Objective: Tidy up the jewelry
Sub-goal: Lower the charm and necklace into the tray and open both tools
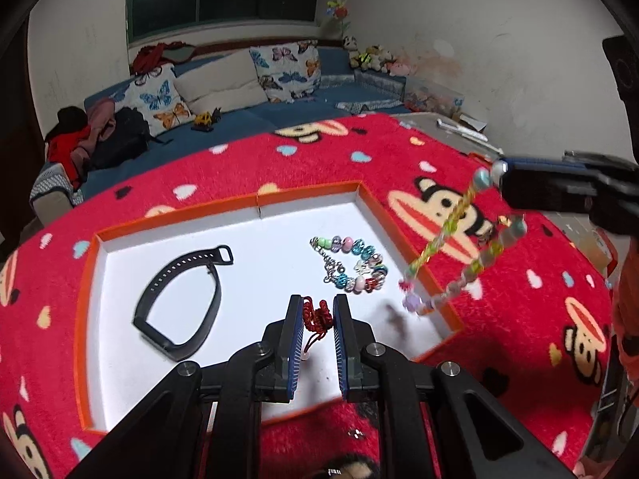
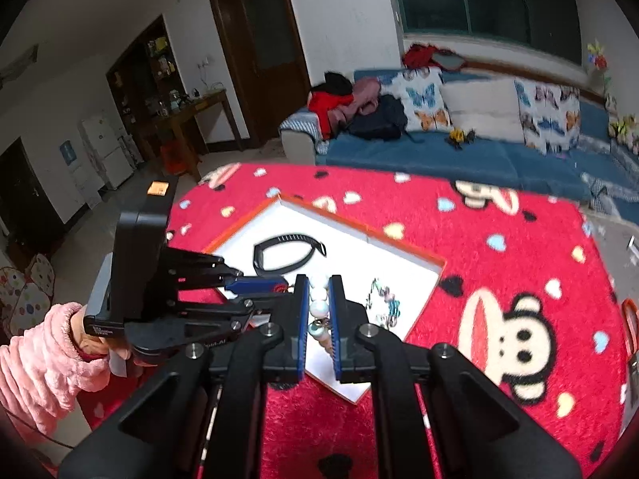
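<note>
Jewelry first: my left gripper (image 1: 318,309) pinches a red cord (image 1: 315,316) above the white tray (image 1: 255,215); my right gripper (image 2: 319,299) clamps a bead strand (image 1: 467,235) hanging over the tray's right edge. Inside the tray lie a bracelet (image 1: 355,263) and a black band (image 1: 179,299).

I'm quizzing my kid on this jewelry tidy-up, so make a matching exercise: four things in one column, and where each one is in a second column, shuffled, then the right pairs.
Column one:
1. black wristband
2. charm bracelet
3. red knotted cord
4. long beaded strand

Column two:
A. hanging from the right gripper over the tray's right edge
B. lying flat in the left part of the white tray
C. between the fingers of the left gripper
D. lying in the tray, right of the middle

Pairs: 1-B, 2-D, 3-C, 4-A
</note>
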Tool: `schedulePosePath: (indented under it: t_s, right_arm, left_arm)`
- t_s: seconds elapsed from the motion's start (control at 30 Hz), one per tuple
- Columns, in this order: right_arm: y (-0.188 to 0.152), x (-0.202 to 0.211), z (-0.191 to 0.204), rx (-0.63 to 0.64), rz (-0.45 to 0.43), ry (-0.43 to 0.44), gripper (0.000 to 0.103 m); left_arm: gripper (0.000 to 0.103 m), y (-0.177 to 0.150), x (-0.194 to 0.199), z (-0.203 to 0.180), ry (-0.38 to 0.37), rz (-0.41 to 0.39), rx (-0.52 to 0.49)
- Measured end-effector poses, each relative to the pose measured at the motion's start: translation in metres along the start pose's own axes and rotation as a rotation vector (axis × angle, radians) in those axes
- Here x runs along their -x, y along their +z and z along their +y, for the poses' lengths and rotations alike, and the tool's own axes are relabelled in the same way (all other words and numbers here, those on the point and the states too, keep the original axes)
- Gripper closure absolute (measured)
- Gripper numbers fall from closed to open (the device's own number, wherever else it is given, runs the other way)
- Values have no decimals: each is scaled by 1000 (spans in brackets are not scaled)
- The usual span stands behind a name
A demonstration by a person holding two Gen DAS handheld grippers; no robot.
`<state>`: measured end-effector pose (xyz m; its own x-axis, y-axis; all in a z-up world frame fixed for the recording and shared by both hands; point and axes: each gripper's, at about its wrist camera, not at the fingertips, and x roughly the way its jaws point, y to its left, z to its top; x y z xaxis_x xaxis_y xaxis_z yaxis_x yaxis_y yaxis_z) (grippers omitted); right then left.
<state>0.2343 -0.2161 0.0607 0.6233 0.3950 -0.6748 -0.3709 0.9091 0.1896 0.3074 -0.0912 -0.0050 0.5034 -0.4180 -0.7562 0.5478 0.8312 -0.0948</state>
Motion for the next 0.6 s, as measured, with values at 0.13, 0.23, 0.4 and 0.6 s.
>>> schedulePosePath:
  t_s: [0.13,0.23,0.4,0.6]
  right_arm:
    - [-10,-22,-11,-27,58,-13,93]
    - [-20,-38,-17,-34,98,-33,93]
    - [-34,-61,-22,-32,159,-65,93]
    - [-43,-78,-20,-11,202,-87,91]
  left_arm:
    - [88,-1,-22,6,-2,34,9]
    - [88,-3,-36,8,-2,60,12]
    - [87,-9,-49,12,12,78,9]
    - [85,-13,-57,16,20,100,12]
